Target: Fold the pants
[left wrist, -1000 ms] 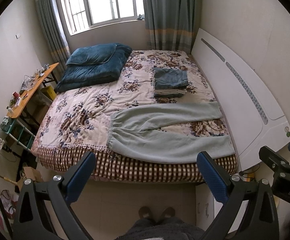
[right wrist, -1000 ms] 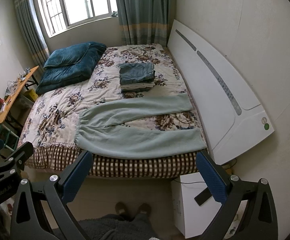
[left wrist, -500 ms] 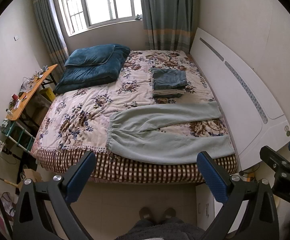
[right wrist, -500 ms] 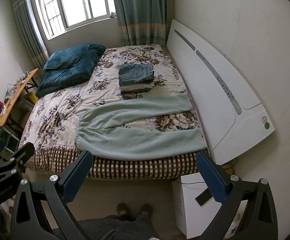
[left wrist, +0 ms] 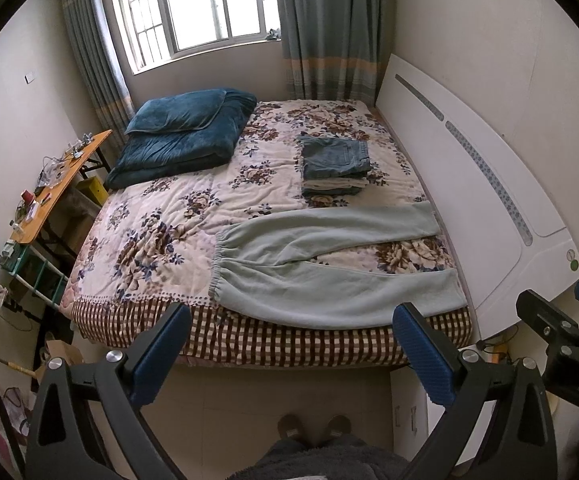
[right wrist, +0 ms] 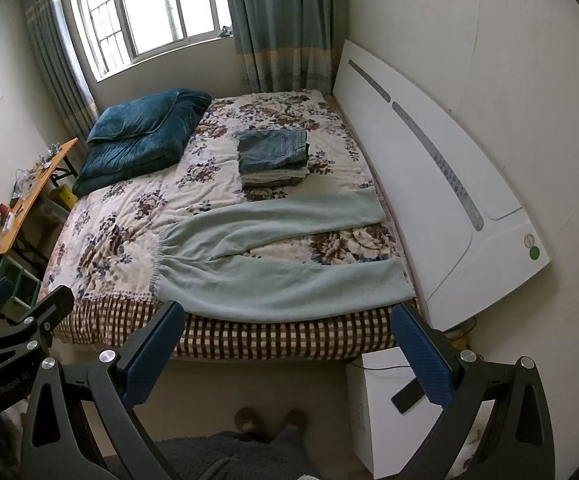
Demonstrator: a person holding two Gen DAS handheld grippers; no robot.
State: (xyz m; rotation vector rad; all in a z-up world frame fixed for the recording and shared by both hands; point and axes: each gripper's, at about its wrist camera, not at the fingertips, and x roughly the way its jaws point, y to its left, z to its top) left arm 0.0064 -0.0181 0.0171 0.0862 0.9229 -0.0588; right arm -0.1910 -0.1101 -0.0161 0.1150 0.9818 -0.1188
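Pants [left wrist: 329, 264]: pale green, soft fleece, one pair. Lay flat and fully spread on the near edge of the bed [left wrist: 161, 216], waistband [left wrist: 219, 268] toward the left, both legs running right toward the headboard [left wrist: 469, 184]. Legs splayed apart in a narrow V, floral cover showing between them; the nearer leg lay along the mattress edge, just above the checked valance [left wrist: 289, 340]. No fold was visible in them anywhere.

Progress, as judged: nothing done beyond laying out. Remaining: bring one leg over the other, then fold along the length, then presumably add to the stack.

Stack [left wrist: 335, 166]: folded garments, denim on top, paler items beneath. Stood farther back on the bed, just beyond the far leg, not touching it as far as could be told. Likely finished items of the same job.

Left gripper [left wrist: 291, 344]: jaws wide apart, holding nothing, well short of the pants and held over the floor before the bed.

Right gripper [right wrist: 285, 342]: likewise spread wide and empty, at similar standoff; its side also showed at the right edge of the left view.

Quilt [left wrist: 181, 136]: dark blue, folded, at the far left corner of the bed, clear of the work.

Worktop [left wrist: 55, 190]: orange, left wall, small clutter, not involved.

Cabinet [right wrist: 385, 408]: white, low, beside the bed's near right corner, a dark flat item on top.

Person: slippered feet [left wrist: 315, 428] and a dark fuzzy garment at the bottom of both views, standing at the bedside.
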